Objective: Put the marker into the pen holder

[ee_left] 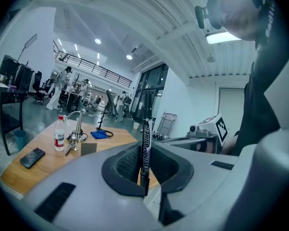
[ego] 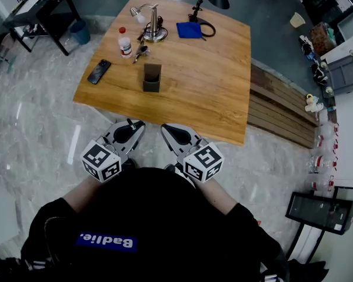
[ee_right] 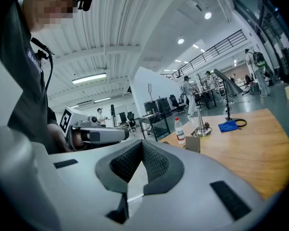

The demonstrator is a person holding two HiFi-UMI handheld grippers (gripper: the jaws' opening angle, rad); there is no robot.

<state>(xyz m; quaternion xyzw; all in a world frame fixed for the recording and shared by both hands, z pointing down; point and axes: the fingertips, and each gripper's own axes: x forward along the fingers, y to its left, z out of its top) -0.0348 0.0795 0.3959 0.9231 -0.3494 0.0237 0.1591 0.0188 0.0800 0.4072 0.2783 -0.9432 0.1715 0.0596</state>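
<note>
Transport step: pinching marker (ee_left: 145,150) upright in left gripper (ego: 130,126) fingers, with right gripper (ego: 170,130) fingers pressed together, empty. Next, likely: reach over surface (ego: 215,81), align above pen holder (ego: 152,78), release

Smooth wooden table (ego: 212,81), matt dark pen holder (ego: 152,78), glossy black phone (ego: 99,71), blue cloth (ego: 189,29).

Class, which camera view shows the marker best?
The left gripper view: the black marker stands upright, clamped between the left gripper's fingers. The head and right gripper views show that gripper, but no marker can be made out.
</note>
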